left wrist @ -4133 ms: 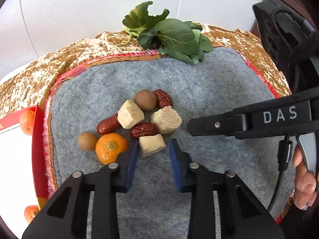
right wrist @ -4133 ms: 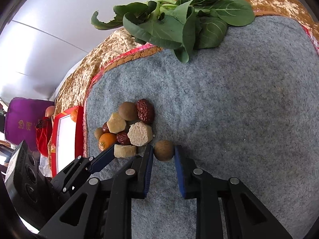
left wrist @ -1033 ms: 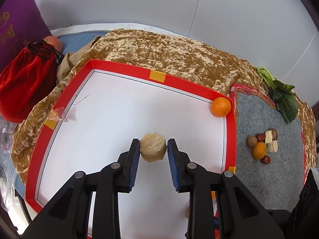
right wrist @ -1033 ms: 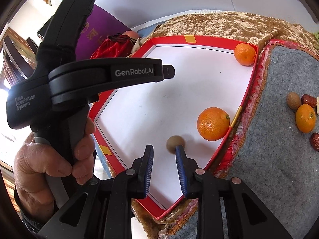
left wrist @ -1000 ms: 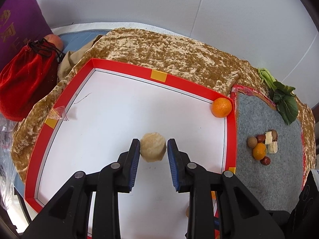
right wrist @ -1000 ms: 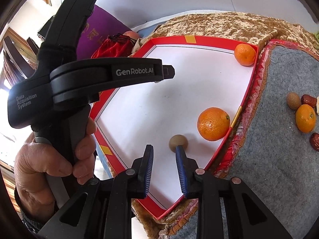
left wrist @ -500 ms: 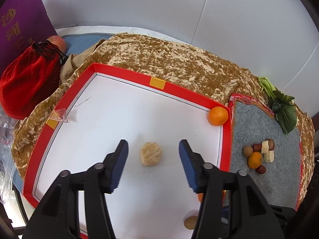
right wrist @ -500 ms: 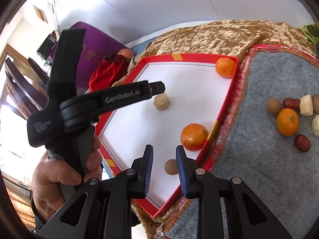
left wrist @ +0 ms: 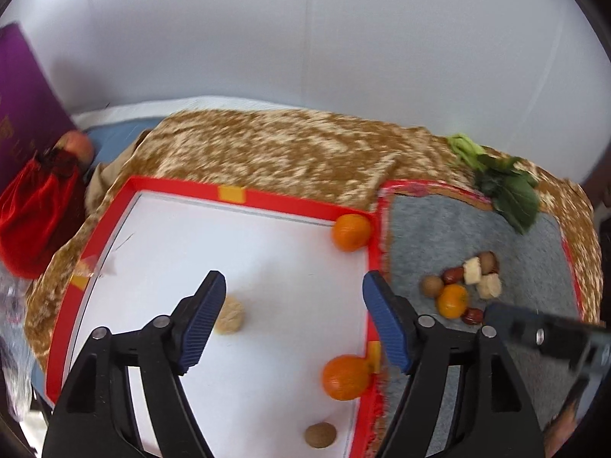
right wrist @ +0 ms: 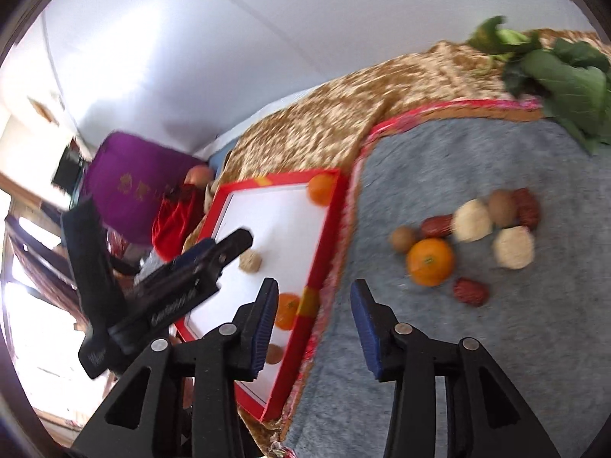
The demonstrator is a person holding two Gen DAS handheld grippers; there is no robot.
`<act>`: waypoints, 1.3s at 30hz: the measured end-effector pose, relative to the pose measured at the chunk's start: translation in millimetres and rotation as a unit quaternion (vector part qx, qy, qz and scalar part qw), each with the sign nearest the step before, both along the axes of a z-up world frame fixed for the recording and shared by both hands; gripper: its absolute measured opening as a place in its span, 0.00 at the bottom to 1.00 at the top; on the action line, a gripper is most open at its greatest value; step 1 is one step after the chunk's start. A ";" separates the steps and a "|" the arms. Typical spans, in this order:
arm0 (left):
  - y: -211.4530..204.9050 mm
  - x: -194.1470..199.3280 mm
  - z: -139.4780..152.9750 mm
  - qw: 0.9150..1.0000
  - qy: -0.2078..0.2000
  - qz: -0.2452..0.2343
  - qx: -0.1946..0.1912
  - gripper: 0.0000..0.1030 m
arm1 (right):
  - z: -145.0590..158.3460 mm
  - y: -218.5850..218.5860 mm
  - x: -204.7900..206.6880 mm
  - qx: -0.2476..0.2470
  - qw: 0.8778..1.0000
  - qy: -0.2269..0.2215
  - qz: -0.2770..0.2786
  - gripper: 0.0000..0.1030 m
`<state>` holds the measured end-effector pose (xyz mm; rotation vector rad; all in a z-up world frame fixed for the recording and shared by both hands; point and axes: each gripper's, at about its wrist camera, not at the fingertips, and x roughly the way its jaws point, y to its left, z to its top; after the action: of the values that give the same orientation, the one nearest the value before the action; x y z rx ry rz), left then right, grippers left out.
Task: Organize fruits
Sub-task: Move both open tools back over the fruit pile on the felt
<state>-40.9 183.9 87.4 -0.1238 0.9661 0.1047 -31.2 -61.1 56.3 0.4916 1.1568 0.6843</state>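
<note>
The left gripper (left wrist: pixel 292 320) hangs above the red-rimmed white tray (left wrist: pixel 290 201), its blue-padded jaws spread wide with nothing between them. Just beside its left pad lies a beige crumbly chunk (left wrist: pixel 229 315) on the tray floor. Ahead and to the right, a mandarin (left wrist: pixel 351 231) sits in the tray's far right corner, touching the rim. Nearer, under the right jaw, a second mandarin (left wrist: pixel 345 377) rests against the right wall, and a small brown round fruit (left wrist: pixel 320 435) lies closer still.

The right gripper (right wrist: pixel 312 324) is also wide open and empty, poised over the tray's right wall where it meets the grey felt mat (right wrist: pixel 477 362). Right of its fingers, well out on the mat, a loose cluster lies together: a mandarin with a green stem (right wrist: pixel 430 262), two pale chunks (right wrist: pixel 512 247), two brown round fruits (right wrist: pixel 404 238) and three red dates (right wrist: pixel 471 291). Beyond them, at the mat's far edge, is a bunch of leafy greens (right wrist: pixel 565 80) on the gold patterned cloth (right wrist: pixel 336 114). Left of the tray sit a red drawstring pouch (left wrist: pixel 34 213) and a purple bag (right wrist: pixel 133 191).
</note>
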 end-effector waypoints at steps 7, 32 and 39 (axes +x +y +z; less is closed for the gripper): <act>-42.0 -0.6 -0.4 0.994 -0.006 -0.103 -0.022 0.73 | -16.0 -51.2 21.8 -0.008 0.997 0.054 -0.062 0.44; -83.4 -8.8 -24.4 0.977 0.039 -0.194 0.076 0.74 | -58.7 -16.3 31.6 -0.136 0.987 0.075 -0.036 0.43; -86.1 -6.4 -22.4 0.977 0.037 -0.196 0.069 0.74 | -57.7 -0.7 27.7 -0.182 0.982 0.045 -0.010 0.38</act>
<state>-47.3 97.8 65.0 0.2016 1.0383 -0.1886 -3.5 -61.8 -1.4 0.2246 1.3257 0.4209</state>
